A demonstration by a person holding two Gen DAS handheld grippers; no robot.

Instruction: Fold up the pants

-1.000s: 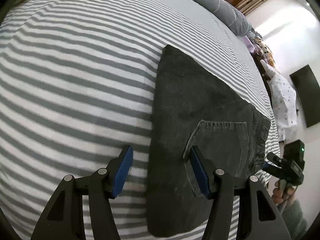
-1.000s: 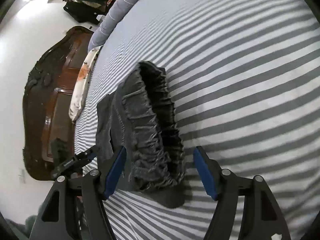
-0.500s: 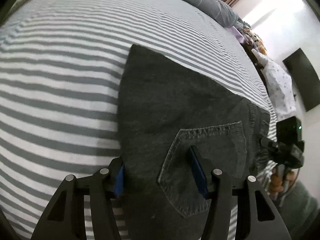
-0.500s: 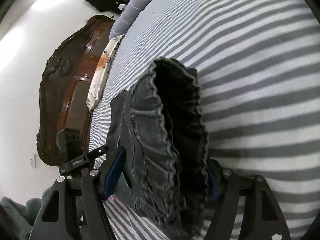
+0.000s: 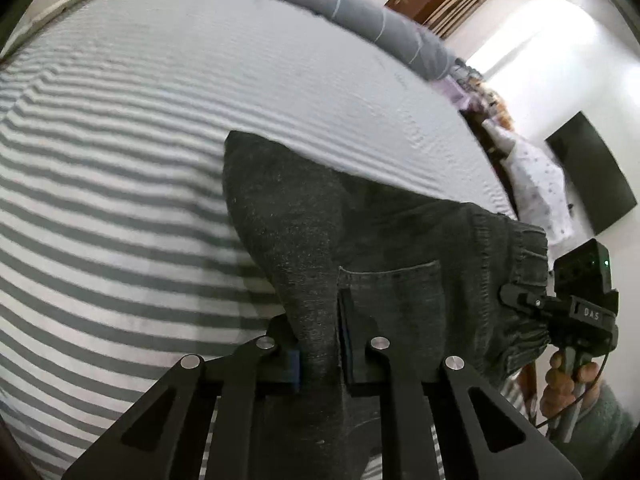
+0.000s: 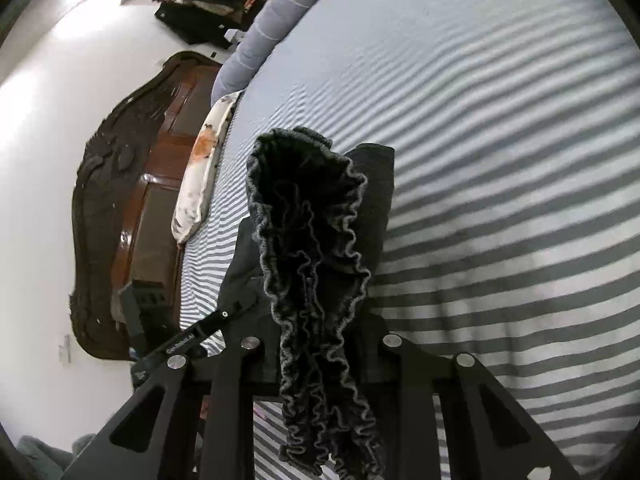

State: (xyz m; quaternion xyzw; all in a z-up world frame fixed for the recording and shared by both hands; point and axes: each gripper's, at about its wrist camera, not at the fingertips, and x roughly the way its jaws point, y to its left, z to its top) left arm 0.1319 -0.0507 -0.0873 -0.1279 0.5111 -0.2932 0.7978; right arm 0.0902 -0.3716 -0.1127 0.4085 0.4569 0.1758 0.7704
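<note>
Dark grey denim pants [image 5: 360, 240] lie folded on the grey-and-white striped bed [image 5: 120, 200]. My left gripper [image 5: 320, 344] is shut on the pants' near edge beside the back pocket [image 5: 396, 300] and lifts it off the sheet. My right gripper [image 6: 320, 348] is shut on the gathered elastic waistband [image 6: 308, 240], which bunches up between the jaws. The right gripper also shows in the left wrist view [image 5: 576, 312], at the waistband end. The left gripper shows in the right wrist view [image 6: 188, 340], at the pants' far side.
A rolled grey duvet [image 5: 320, 8] lies along the bed's far edge. A dark wooden headboard [image 6: 120, 208] and a patterned pillow [image 6: 204, 168] stand at the bed's head. A dark screen [image 5: 592, 176] hangs on the wall. Clothes pile beside the bed [image 5: 536, 184].
Both grippers went from open around the pants to shut on them. The left took the near edge, the right took the waistband, and both ends have lifted off the bed.
</note>
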